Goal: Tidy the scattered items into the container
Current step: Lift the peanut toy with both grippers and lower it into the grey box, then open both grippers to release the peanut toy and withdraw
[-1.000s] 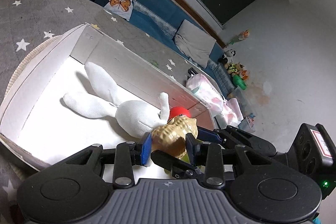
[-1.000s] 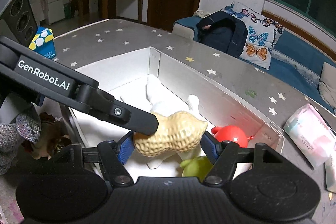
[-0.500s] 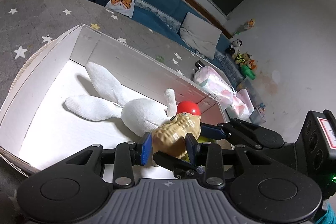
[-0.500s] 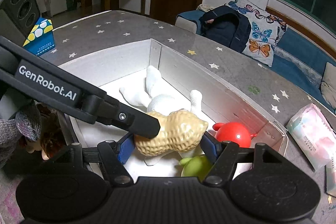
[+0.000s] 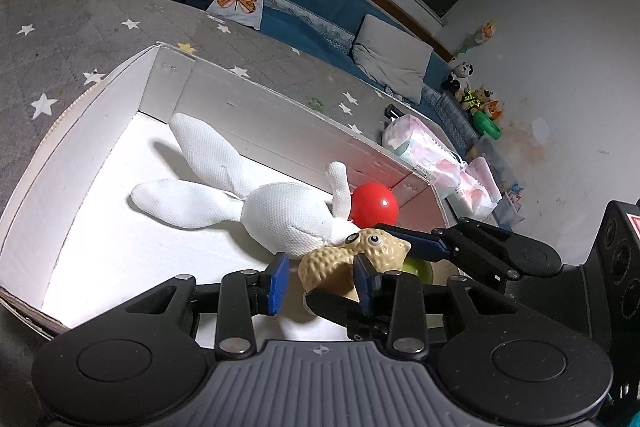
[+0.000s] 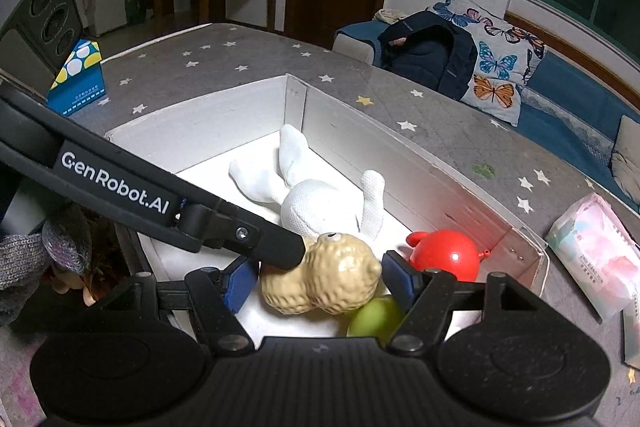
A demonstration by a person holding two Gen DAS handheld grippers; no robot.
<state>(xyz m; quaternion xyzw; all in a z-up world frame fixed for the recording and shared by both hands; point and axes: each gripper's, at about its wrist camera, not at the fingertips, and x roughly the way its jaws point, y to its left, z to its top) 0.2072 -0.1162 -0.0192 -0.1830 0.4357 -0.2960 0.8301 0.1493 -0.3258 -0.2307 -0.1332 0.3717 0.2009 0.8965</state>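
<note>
A tan peanut toy (image 5: 352,259) with googly eyes lies in the white box (image 5: 248,111), against a white plush rabbit (image 5: 256,199), a red ball toy (image 5: 374,203) and a green toy (image 6: 374,317). My left gripper (image 5: 322,281) is open, its blue pads (image 5: 278,281) standing apart on either side of the peanut. My right gripper (image 6: 320,277) is open too, its pads (image 6: 398,277) a little off the peanut (image 6: 326,275). The left gripper's black finger (image 6: 240,239) rests against the peanut's left side.
The box stands on a grey star-patterned surface (image 6: 224,55). A pink tissue pack (image 6: 596,251) lies right of the box, a blue carton (image 6: 80,79) at the far left. A dark backpack (image 6: 432,59) and butterfly pillow (image 6: 496,75) sit behind.
Both grippers have opened and let go of the peanut toy, which has dropped lower into the box and tilted so its eyes face up.
</note>
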